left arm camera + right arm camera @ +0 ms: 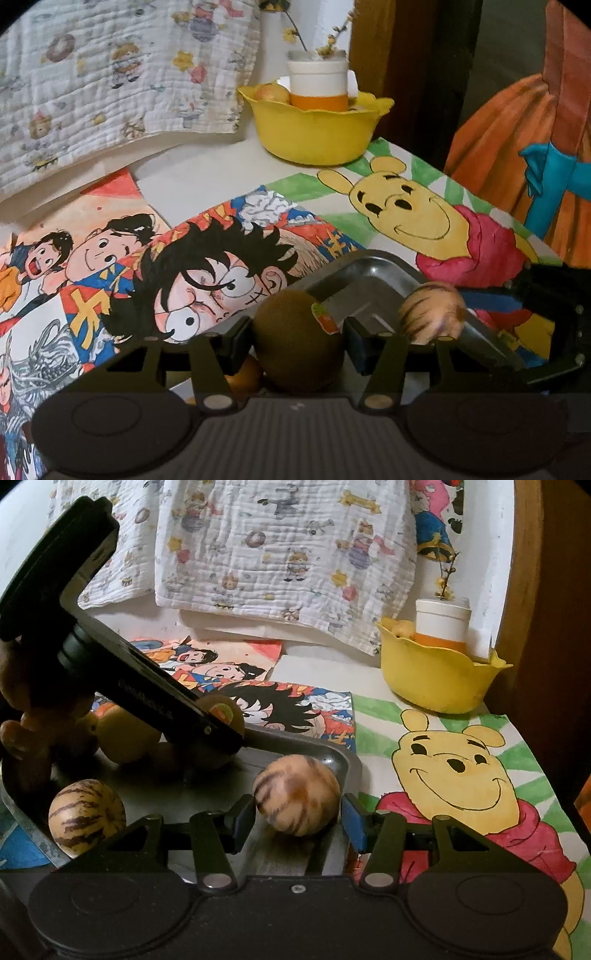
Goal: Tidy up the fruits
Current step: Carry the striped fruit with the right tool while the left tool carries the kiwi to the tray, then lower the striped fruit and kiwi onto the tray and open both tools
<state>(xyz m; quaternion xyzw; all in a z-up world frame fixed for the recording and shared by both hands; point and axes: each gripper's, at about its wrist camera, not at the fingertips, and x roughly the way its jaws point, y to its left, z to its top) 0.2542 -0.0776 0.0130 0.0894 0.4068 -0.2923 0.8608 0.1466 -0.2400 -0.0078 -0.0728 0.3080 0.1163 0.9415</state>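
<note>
left gripper [297, 341] is clasping a brown kiwi [295, 339] over the metal tray [373, 273] | right gripper [297, 821] is closing on a striped melon [295, 799] at the tray's near corner, jaws half-wide | second striped melon [86, 818] is sitting at the tray's left edge | yellow bowl [436, 681] is standing well beyond the tray

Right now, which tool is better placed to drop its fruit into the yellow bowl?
Right, probably. The right tool grips a striped fruit on the yellow bowl's side; the left tool, holding the kiwi, sits farther left.
</note>
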